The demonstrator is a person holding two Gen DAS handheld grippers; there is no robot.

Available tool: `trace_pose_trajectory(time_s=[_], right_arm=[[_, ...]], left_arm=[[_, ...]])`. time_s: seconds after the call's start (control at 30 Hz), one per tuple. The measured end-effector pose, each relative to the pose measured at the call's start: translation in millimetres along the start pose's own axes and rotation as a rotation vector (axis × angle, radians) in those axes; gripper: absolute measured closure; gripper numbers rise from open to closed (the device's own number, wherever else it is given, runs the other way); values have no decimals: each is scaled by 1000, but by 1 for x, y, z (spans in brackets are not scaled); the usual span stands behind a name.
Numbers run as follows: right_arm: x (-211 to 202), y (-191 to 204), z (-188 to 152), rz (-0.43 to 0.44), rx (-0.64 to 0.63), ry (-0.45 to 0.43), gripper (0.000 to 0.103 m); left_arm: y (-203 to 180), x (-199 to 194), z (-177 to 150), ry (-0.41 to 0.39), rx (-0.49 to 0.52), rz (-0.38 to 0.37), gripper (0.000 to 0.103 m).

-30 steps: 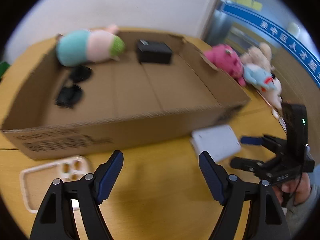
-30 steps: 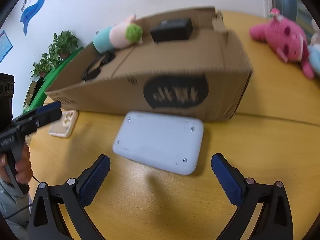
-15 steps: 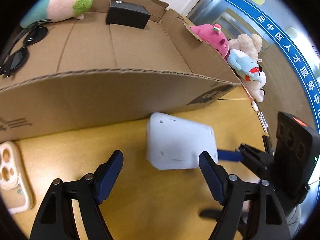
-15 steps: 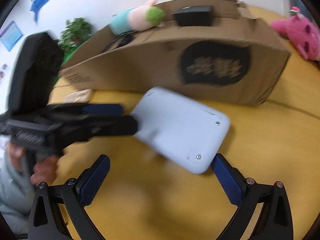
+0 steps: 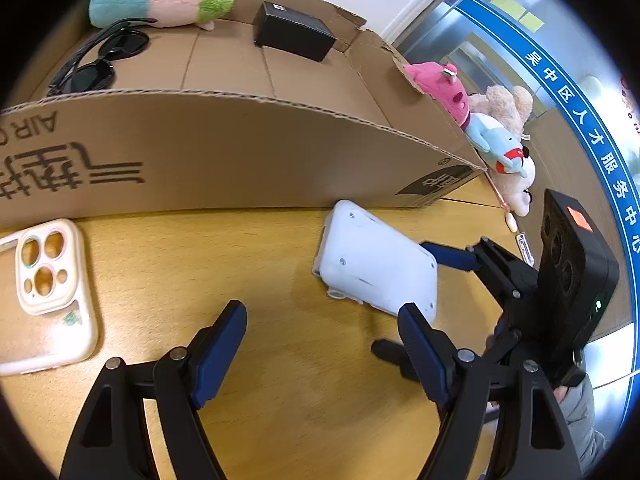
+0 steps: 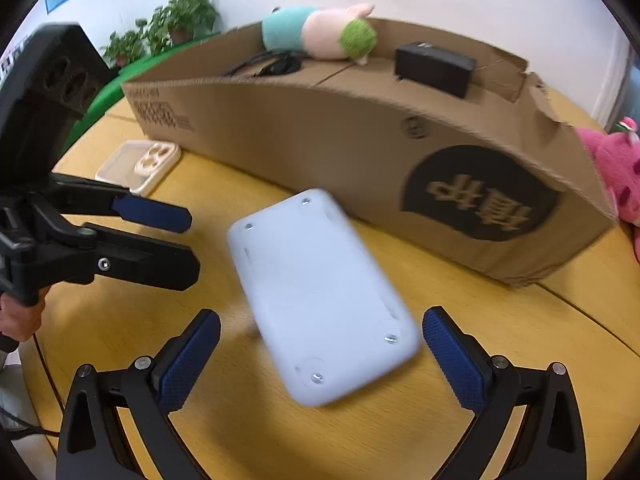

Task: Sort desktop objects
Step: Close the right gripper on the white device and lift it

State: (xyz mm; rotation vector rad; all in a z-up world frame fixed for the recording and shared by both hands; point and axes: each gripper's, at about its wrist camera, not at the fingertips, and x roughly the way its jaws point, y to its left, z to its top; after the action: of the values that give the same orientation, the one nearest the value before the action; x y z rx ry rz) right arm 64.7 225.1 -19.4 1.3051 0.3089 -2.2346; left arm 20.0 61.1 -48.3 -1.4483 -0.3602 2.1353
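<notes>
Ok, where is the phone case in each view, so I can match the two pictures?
Left wrist view: the phone case lies at the far left on the table, camera holes up, just in front of the box.
Right wrist view: it sits upper left, small, beside the box's near left corner.
Shared landmark: the cardboard box with the black printing on its front wall.

You can read "AIR" on the cardboard box (image 5: 240, 160) beside large dark Chinese characters. White characters "吴中区人才服务中心" run along the blue wall band (image 5: 580, 120). The box's round black logo (image 6: 480, 194) shows "植护" upside down.
</notes>
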Motion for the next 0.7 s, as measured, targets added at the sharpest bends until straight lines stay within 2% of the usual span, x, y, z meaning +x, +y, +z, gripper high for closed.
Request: trace_pose_trajectory(time_s=[0.07,0.17,0.23,0.33,0.47,0.53,0.57,0.63,0.7], right_arm=[[-1,9,-5,29,-3,5,0],[-6,28,-13,141,-20,9,1],[-10,37,-15,113,-29,-5,1],[-7,33,-9,54,23,-17,1],[5,34,-4,85,89,-8,2],[7,41,-5,59,62,-14,3],[7,43,-5,65,54,-17,5],[6,45,-7,77,65,-24,7],[6,47,-8,39,56,-25,15]], left_arm=[[3,-2,-1,4,-5,9,25],[8,-4,-3,13,-16,-1,25],[9,-3,-3,11,-20,-15,25],[6,2,0,24,-20,-52,25],[0,8,0,36,-21,-91,28],[-2,11,-2,49,-19,-109,45],[-2,15,-3,69,-25,-128,63],[-2,15,-6,50,-38,-112,67],[-3,14,-7,36,-34,-96,67]])
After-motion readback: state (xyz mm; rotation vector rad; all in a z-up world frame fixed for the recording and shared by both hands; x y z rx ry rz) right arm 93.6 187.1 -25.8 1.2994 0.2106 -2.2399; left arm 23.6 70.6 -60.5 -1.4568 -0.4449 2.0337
